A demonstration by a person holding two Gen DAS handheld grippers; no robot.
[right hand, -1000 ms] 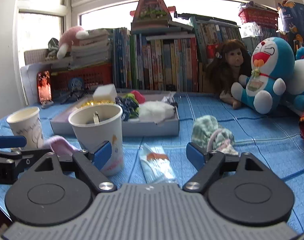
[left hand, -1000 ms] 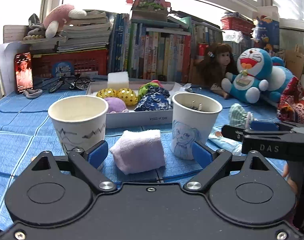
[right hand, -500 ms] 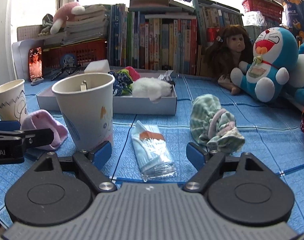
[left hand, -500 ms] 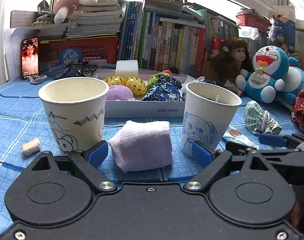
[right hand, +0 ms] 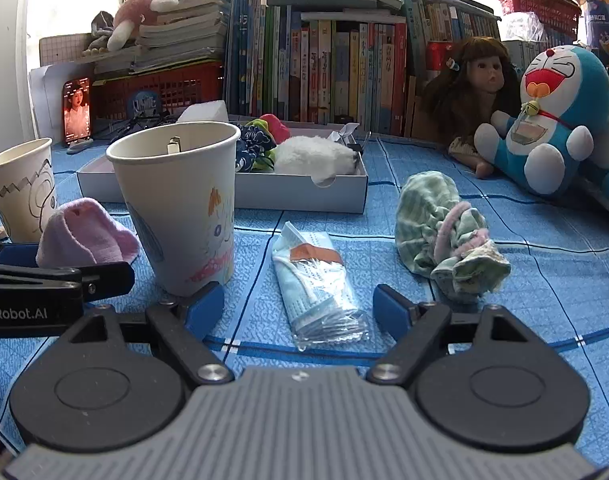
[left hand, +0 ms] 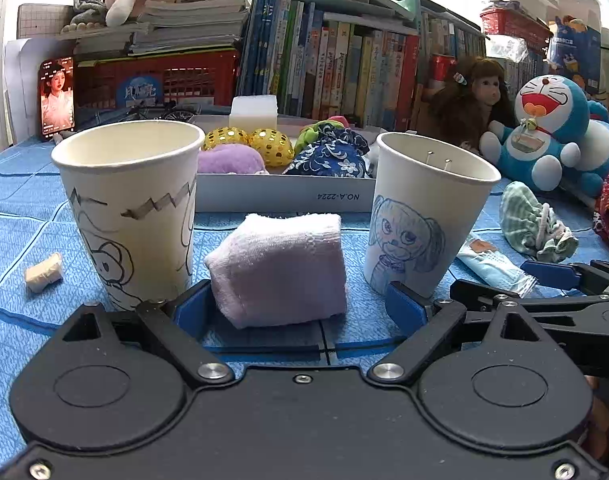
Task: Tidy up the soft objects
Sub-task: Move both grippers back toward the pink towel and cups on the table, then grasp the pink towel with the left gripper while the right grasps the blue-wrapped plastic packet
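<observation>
Between my left gripper's (left hand: pixel 300 308) spread fingers now sits the folded pink towel (left hand: pixel 278 268), closer than a second ago. My right gripper (right hand: pixel 298 310), also open, has closed on the packaged face mask (right hand: pixel 318 280); both pickups look ready.

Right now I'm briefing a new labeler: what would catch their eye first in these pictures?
The folded pink towel lies between two drawn-on paper cups, straddled by the open left hand-held gripper. The open right hand-held gripper frames a wrapped face mask, with a crumpled green cloth to its right. A blue plush cat sits far right.
</observation>
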